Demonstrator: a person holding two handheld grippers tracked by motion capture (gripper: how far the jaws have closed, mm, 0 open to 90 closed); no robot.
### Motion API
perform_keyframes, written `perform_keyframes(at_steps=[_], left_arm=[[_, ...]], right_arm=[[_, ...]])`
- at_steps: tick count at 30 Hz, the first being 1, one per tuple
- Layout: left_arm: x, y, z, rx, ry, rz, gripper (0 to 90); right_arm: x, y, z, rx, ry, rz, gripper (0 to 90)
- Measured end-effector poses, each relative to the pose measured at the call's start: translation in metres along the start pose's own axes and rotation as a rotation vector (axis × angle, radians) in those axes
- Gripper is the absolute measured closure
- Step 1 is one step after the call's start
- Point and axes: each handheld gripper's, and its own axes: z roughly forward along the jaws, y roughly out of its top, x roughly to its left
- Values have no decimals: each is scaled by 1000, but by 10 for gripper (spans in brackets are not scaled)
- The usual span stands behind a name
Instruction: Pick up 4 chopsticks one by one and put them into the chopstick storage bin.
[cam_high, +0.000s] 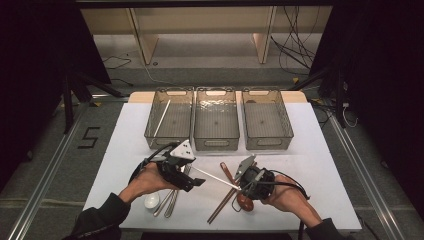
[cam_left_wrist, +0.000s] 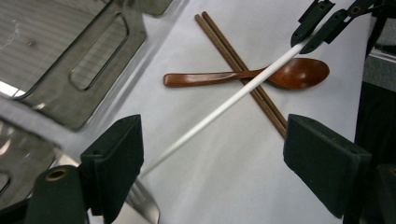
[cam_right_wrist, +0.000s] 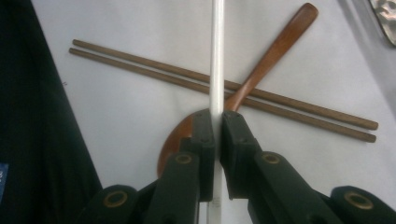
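1. Tabletop (cam_high: 310, 150) room: bare white surface lies right of the right hand and between the hands and the three baskets; the cutlery sits close to the near edge.
2. Baskets stand side by side along the far edge: left basket (cam_high: 169, 120) with a white stick leaning inside, middle basket (cam_high: 216, 120), right basket (cam_high: 267, 120).
3. White chopstick (cam_high: 215, 178) hangs above the tabletop, slanting from the right gripper toward the left gripper, its free end near the left jaws.
4. Right gripper (cam_right_wrist: 217, 140): jaws pressed on the white chopstick near one end, pinching it; the right hand (cam_high: 285, 195) comes in from the near edge, jaws aimed left.
5. Left gripper (cam_left_wrist: 212, 158): jaws spread wide, nothing between the pads but the chopstick's tip passing near the left one; the left hand (cam_high: 145, 180) is angled right.
6. Under the chopstick lie a pair of brown chopsticks (cam_left_wrist: 243, 70) crossed by a wooden spoon (cam_left_wrist: 299, 73).
7. Metal cutlery (cam_high: 170, 200) and a white spoon (cam_high: 151, 201) rest beside the left hand.
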Motion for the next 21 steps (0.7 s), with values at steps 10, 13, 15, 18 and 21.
perform_keyframes(at_steps=[10,13,15,18,21], left_arm=[[-10,7,21,146,-41,105,266],[-15,7,25,180,-51,143,328],[-16,8,26,190,-56,152,353],[-16,7,27,206,-56,159,406],[-17,7,28,229,-73,175,461]], right_arm=[[10,5,-1,-7,6,-61,850],[12,6,-2,-5,-2,-76,850],[13,7,-2,-4,-1,-87,850],[16,8,-2,-1,-1,-103,850],[18,8,-3,0,1,-111,850]])
